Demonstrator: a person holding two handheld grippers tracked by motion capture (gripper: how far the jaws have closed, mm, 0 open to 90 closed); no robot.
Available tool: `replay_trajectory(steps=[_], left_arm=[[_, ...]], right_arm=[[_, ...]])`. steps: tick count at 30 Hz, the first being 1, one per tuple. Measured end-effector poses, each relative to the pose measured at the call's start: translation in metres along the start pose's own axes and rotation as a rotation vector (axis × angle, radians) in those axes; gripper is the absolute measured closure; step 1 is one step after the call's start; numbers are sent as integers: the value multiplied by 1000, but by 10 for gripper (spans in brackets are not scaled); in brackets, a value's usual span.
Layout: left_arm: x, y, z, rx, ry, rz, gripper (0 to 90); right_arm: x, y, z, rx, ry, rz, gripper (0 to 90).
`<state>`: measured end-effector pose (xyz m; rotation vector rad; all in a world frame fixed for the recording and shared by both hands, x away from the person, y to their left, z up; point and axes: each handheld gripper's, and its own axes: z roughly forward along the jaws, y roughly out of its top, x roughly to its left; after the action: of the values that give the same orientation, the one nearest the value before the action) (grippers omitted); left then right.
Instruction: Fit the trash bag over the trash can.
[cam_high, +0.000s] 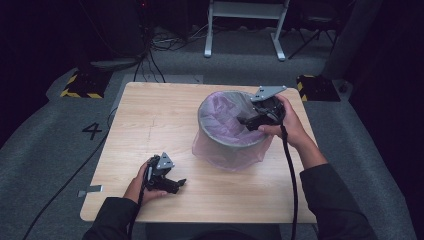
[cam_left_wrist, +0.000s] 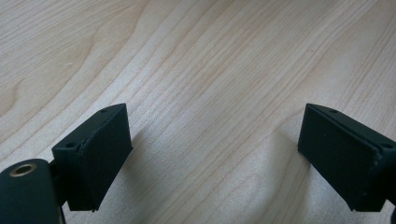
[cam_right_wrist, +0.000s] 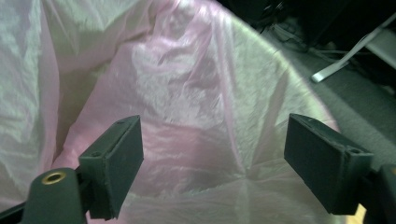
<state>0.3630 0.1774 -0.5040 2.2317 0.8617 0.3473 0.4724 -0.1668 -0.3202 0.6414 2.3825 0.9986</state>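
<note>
- While resting low near the tabletop's (cam_high: 150, 115) front left corner, the left tool (cam_high: 172, 184) gapes empty.
- Right tool (cam_high: 248, 121), jaws apart, tilts into the pink-lined bin (cam_high: 225, 131).

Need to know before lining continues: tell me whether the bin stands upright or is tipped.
Upright. The bin stands on the table, mouth upward, its pink bag draped over the rim.

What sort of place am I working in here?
Probably a lab or recording studio, not a home: a lone wooden table on grey carpet with a taped number 4, hazard-striped weights, trailing cables and dark surroundings. A bin with a pink liner stands on it.
</note>
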Motion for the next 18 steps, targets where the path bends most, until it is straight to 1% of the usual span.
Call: replay_trajectory(steps=[1,4,10,11,13,15,17,18], left_arm=[[0,0,0,-1,0,1,95],[0,0,0,-1,0,2,95],[0,0,0,-1,-2,-1,95],[0,0,0,0,-1,-2,95],[0,0,0,-1,-2,-3,95],[0,0,0,1,0,-1,95],[0,0,0,-1,-1,1,95],[0,0,0,-1,0,2,95]], right_arm=[[0,0,-1,-9,-2,-3,207],[1,1,-5,-41,17,10,207],[5,1,-10,-70,22,28,191],[6,1,-11,-82,17,27,190],[6,0,-13,-104,21,44,187],[7,-1,-14,-118,14,49,184],[8,-2,-15,-127,19,52,182],[8,-2,-16,-131,22,47,181]])
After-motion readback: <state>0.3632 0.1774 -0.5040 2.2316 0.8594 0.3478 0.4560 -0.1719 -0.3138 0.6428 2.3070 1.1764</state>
